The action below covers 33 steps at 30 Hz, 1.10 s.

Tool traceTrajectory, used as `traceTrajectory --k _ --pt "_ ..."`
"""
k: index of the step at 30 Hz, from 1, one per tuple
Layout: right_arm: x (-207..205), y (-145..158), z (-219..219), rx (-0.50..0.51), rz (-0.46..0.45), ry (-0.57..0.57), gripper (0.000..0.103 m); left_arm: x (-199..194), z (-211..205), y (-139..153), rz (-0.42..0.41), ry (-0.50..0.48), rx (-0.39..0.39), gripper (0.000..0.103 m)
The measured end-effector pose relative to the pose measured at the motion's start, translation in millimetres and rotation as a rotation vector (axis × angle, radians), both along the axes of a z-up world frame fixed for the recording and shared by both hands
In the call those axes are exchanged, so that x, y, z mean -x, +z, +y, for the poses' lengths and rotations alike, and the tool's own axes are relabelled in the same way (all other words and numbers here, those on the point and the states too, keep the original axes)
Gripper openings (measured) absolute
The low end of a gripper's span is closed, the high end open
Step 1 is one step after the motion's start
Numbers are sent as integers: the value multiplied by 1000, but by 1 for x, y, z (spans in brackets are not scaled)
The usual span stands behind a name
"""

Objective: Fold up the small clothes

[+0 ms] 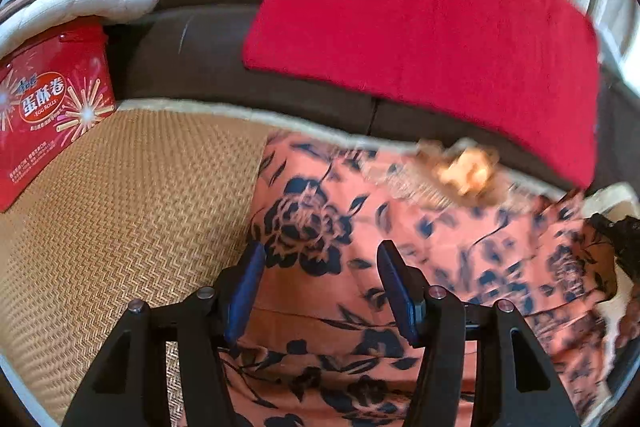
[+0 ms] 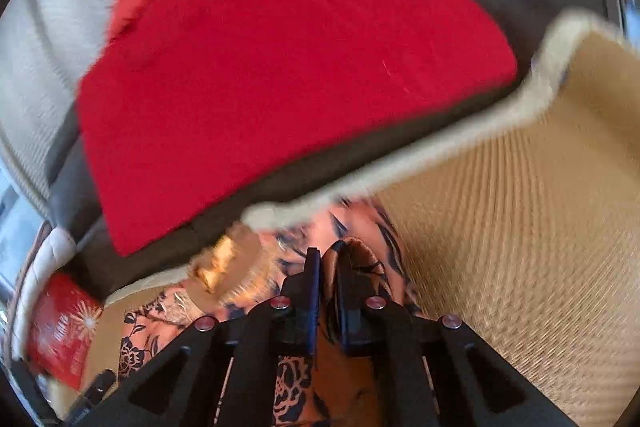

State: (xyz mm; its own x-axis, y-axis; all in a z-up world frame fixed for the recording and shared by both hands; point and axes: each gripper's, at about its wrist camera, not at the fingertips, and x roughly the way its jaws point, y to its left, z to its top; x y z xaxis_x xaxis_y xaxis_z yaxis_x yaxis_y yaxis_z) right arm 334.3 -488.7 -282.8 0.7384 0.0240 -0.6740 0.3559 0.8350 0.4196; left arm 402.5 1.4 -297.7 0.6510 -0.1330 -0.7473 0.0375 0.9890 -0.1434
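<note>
The left hand-held gripper [image 1: 320, 263] points down with its jaws apart. The right hand-held gripper [image 2: 329, 259] points down, jaws pinched tight on cloth [image 2: 352, 255].

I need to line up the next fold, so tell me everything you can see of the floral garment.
The floral garment is thin salmon-orange cloth printed with dark navy flowers and leaves, with a frilly golden trim piece near its far edge. It lies spread, lightly creased, on the woven mat. The right gripper is shut on a pinched-up fold of it; the left gripper hangs open over its near-left part, fingers astride the cloth.

Dark brown sofa [image 1: 224, 43], woven mat [image 1: 132, 211] on seat, red cushion [image 1: 420, 27] against backrest.
</note>
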Motion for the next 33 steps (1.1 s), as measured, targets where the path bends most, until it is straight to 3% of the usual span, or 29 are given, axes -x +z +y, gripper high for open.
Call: traceTrajectory --k 3,7,9,12,15,17,19,23,25,27,29,31,33 --pt "-4 -16 -12 -81 96 -17 13 -7 -1 -8 54 12 1 59" --pt "9 13 9 77 39 13 14 2 -9 5 1 -13 10 63" --pt "16 27 24 118 -29 54 14 4 -13 3 9 -9 -16 73" --pt "19 32 50 152 -67 161 18 2 -14 -8 56 1 -37 74" --pt "6 14 63 151 26 210 18 -5 -19 -29 146 -10 -119 74" --pt "-6 -6 67 184 155 198 18 -5 -22 -33 147 -16 -139 74" --pt "-11 -16 60 194 208 169 19 -5 -22 -29 145 -14 -124 74" --pt "5 9 40 169 74 89 19 -6 -15 -17 113 10 -54 74" --pt "11 20 39 156 3 105 19 -7 -11 -12 89 27 -57 74" --pt "10 19 42 127 -9 138 19 -10 -8 -11 78 46 -82 74" --pt "2 6 44 77 42 181 21 -16 -5 -17 107 68 -118 74" --pt "-12 -22 44 38 191 208 23 -21 -4 -27 159 63 -128 74" --pt "-15 -35 41 23 225 202 23 -24 -7 -34 198 43 -130 74"
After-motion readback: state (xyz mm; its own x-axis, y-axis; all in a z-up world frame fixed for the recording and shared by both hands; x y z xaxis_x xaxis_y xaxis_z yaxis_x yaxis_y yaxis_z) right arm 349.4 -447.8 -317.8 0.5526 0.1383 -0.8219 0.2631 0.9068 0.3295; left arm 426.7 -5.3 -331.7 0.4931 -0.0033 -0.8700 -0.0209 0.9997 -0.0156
